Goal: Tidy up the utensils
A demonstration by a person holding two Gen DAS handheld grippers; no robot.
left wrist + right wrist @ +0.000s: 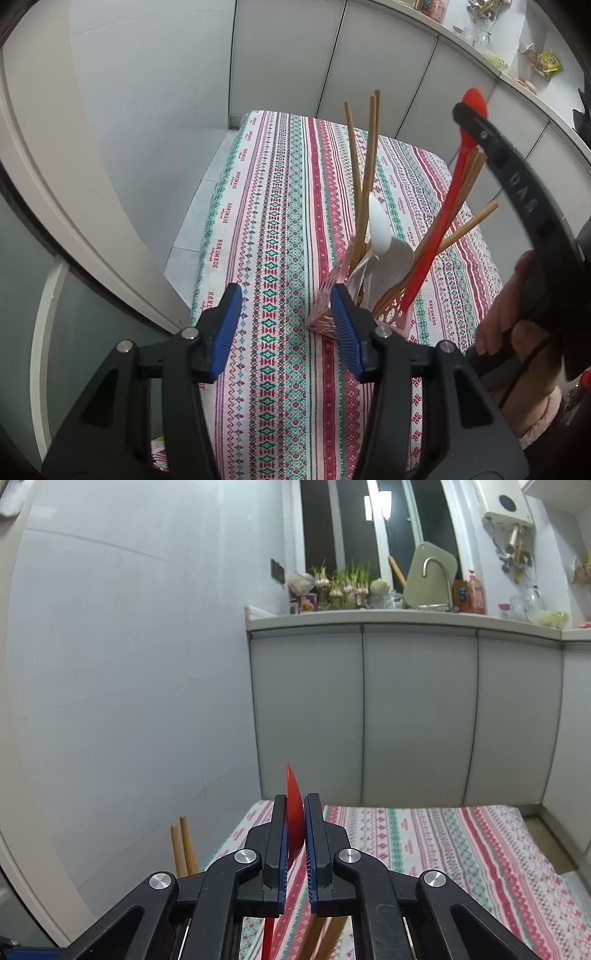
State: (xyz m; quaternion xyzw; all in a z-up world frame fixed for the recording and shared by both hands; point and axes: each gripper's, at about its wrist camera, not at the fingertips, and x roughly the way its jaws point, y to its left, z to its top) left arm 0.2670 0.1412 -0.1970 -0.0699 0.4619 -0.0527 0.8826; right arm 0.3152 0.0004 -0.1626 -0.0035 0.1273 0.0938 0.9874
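Observation:
A pink perforated utensil holder point(328, 310) stands on the patterned tablecloth point(280, 229). It holds several wooden chopsticks point(365, 170), a white spoon point(378, 229) and a red spoon point(439, 229) whose handle end is in the holder. My left gripper point(288, 328) is open and empty just left of the holder, its right pad touching or nearly touching the holder's side. My right gripper point(295, 819) is shut on the red spoon's bowl point(293, 812), above the holder; it also shows in the left wrist view point(469, 110).
White cabinet doors point(417, 716) stand behind the table, with a counter, sink tap point(439, 579) and potted plants above. A white wall point(129, 701) is on the left. Two chopstick tips point(183, 845) rise beside my right gripper.

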